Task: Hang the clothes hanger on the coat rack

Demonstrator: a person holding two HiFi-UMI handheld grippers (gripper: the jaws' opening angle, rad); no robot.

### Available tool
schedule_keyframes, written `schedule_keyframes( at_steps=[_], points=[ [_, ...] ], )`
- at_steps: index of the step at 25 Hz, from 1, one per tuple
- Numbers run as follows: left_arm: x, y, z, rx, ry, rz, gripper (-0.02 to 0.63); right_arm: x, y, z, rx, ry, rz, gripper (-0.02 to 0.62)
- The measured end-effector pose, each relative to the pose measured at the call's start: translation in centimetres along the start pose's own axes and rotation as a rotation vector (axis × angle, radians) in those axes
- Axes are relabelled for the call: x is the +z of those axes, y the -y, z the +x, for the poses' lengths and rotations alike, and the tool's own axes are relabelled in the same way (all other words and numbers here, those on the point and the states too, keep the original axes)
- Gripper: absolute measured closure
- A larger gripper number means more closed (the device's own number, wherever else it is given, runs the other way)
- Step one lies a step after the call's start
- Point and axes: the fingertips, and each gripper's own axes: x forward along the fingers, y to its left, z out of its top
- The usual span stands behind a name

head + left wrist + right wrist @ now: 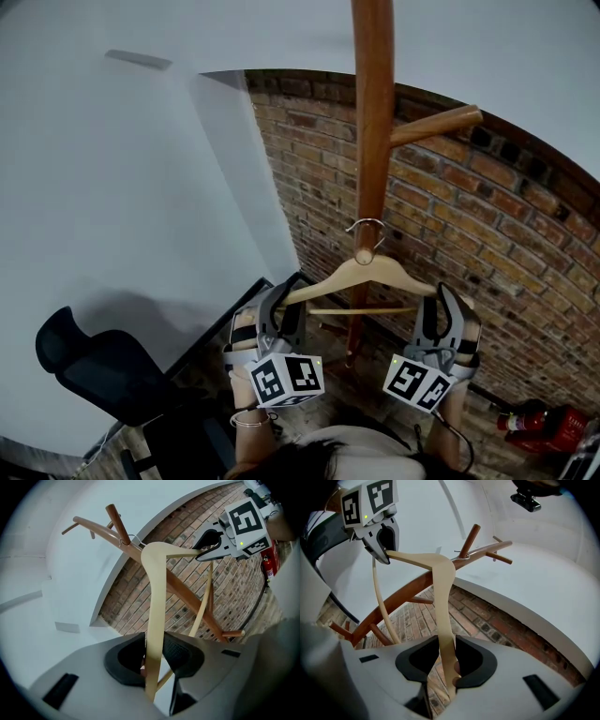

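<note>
A pale wooden clothes hanger (366, 274) hangs level in front of the brown coat rack pole (373, 141). Its wire hook (367, 230) lies against the pole. In the gripper views the hook (461, 555) sits where a peg (472, 537) leaves the pole. My left gripper (281, 314) is shut on the hanger's left end, and the arm (157, 616) runs up from between its jaws (154, 657). My right gripper (448, 317) is shut on the right end, with the arm (443, 602) passing between its jaws (447, 662).
A brick wall (469, 216) stands behind the rack and a white panel (141, 187) to the left. Another peg (436, 125) juts right, higher up. A black office chair (103, 370) is at lower left, a red fire extinguisher (539, 422) at lower right.
</note>
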Motion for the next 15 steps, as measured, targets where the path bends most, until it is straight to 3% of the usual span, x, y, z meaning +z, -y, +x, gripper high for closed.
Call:
schedule_keyframes(
  at_steps=[15],
  points=[
    [-0.47, -0.11, 0.07, 0.048, -0.011, 0.014, 0.491, -0.09, -0.69, 0.18, -0.003, 0.003, 0.016, 0.472]
  ],
)
